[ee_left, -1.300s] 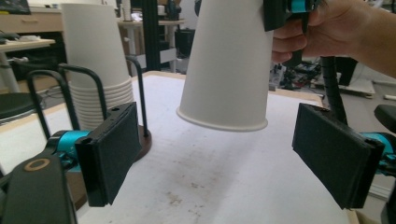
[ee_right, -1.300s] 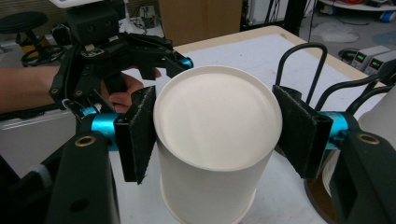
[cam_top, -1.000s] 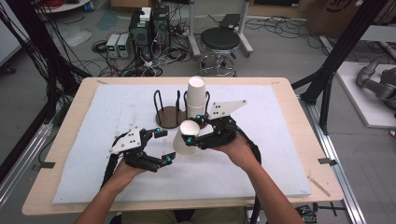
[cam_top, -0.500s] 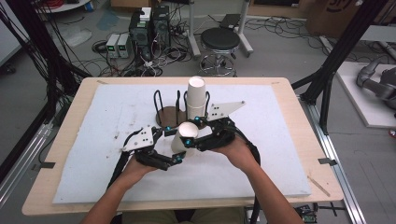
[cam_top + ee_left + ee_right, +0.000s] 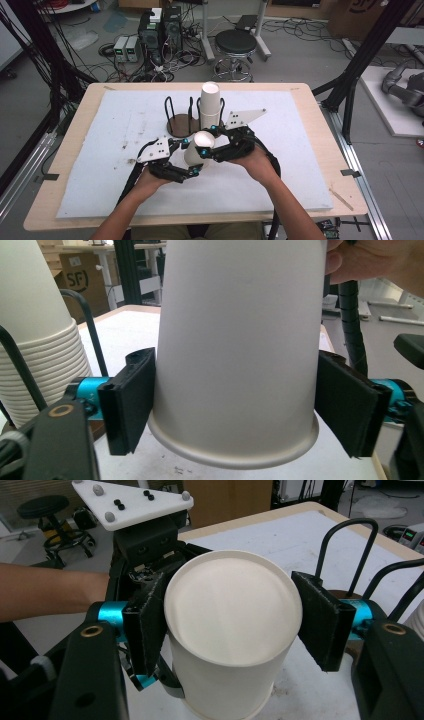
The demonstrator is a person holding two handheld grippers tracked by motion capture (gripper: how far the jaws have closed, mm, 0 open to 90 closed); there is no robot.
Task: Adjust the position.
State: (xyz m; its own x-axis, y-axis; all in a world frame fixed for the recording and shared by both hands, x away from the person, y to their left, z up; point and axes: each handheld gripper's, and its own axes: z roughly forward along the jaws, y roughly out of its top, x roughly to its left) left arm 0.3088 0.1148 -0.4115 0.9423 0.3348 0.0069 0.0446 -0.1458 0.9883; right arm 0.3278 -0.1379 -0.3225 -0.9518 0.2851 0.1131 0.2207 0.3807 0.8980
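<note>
Gripping the inverted white paper cup (image 5: 199,147) near its closed base, the right gripper (image 5: 212,149) holds it just before the wire cup rack (image 5: 180,116), letting the left gripper's (image 5: 186,160) jaws bracket its rim end, contact unclear.

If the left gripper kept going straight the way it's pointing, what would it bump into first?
Probably the white paper cup: it already sits between the left gripper's black jaws. Past it, the right gripper and the person's hand lie in line, though depth is unclear.
</note>
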